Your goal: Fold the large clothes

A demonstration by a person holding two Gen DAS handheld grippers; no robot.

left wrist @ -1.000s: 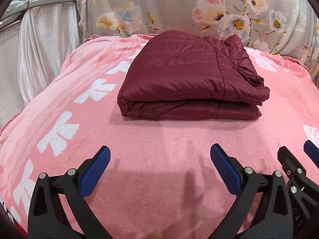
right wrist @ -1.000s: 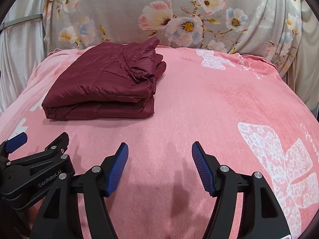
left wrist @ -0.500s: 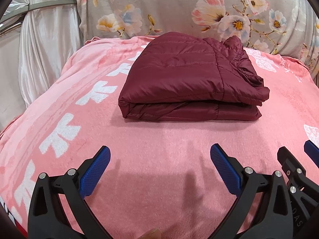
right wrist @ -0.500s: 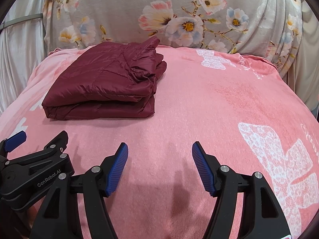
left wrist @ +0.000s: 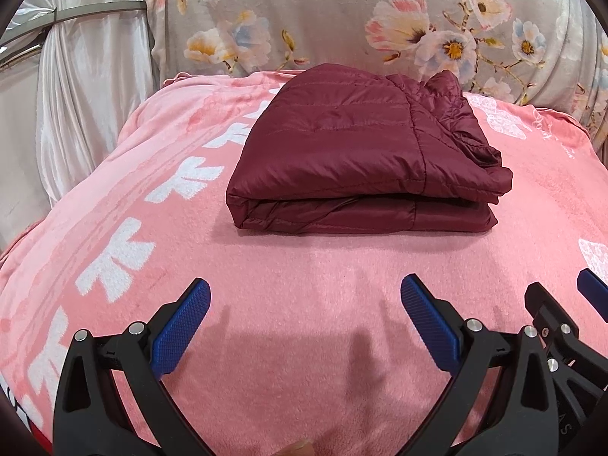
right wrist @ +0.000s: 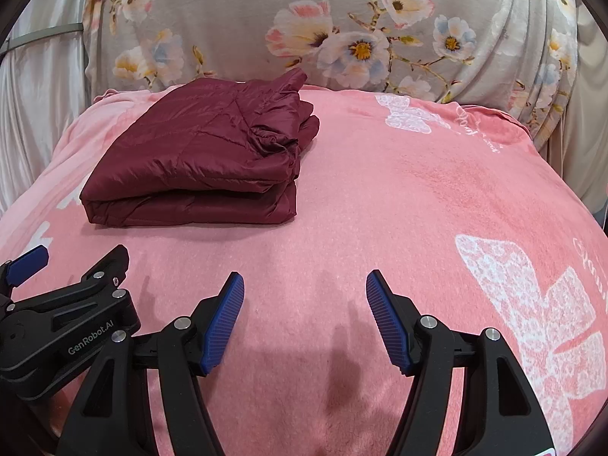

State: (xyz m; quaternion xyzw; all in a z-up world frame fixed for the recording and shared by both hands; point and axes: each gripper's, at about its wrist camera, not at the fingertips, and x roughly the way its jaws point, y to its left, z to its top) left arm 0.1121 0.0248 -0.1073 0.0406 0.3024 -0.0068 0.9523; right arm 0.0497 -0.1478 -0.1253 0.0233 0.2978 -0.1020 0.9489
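Observation:
A maroon quilted jacket (left wrist: 353,152) lies folded in a neat rectangular stack on the pink blanket (left wrist: 304,266). It also shows in the right wrist view (right wrist: 197,163), at the left. My left gripper (left wrist: 304,296) is open and empty, held over the blanket a short way in front of the jacket. My right gripper (right wrist: 304,292) is open and empty, in front of and to the right of the jacket. The two grippers sit side by side; the left one (right wrist: 57,304) shows at the lower left of the right wrist view.
A grey floral cushion or backrest (left wrist: 380,19) stands behind the blanket. A pale satin curtain (left wrist: 76,95) hangs at the left. The blanket has white butterfly prints (right wrist: 532,311) at the right.
Both views have shifted slightly: the jacket sits a little lower in the frames. The grippers stay open and the jacket has not moved.

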